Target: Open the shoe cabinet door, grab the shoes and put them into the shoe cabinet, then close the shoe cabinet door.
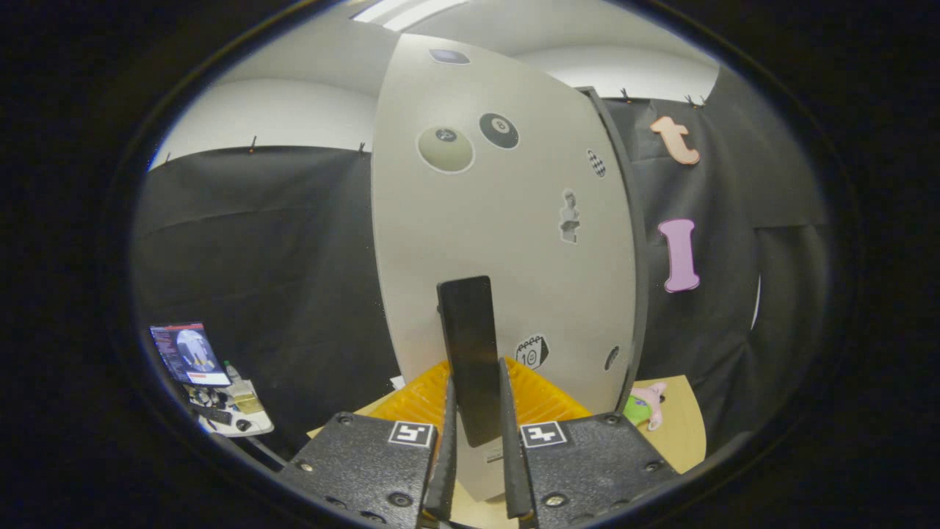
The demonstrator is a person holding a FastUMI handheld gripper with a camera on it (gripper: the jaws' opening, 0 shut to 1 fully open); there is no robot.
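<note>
Black cloth drapes the booth behind everything I'm looking at, with a pale wall and ceiling light strip above it. Closest to me, my gripper (476,441) has its two fingers (446,455) drawn close on either side of a flat dark handle (470,356) that stands upright on the shoe cabinet door (507,242); both fingers appear to press its lower sides, so I read it as clamped on the handle. That handle rises from between the fingers and ends just ahead of them. The door itself is a tall, pale panel directly beyond the fingers, dotted with stickers, among them a black eight-ball (499,130) and a larger pale ball (445,149). Low down, between the fingers' bases and the door, I see an orange ribbed tray (547,397) on a light wooden table (679,430). To the right of the door on that table lies a small pink and green plush toy (646,404). Far off to the left, a lit monitor (189,354) sits over a cluttered little desk (235,419).
</note>
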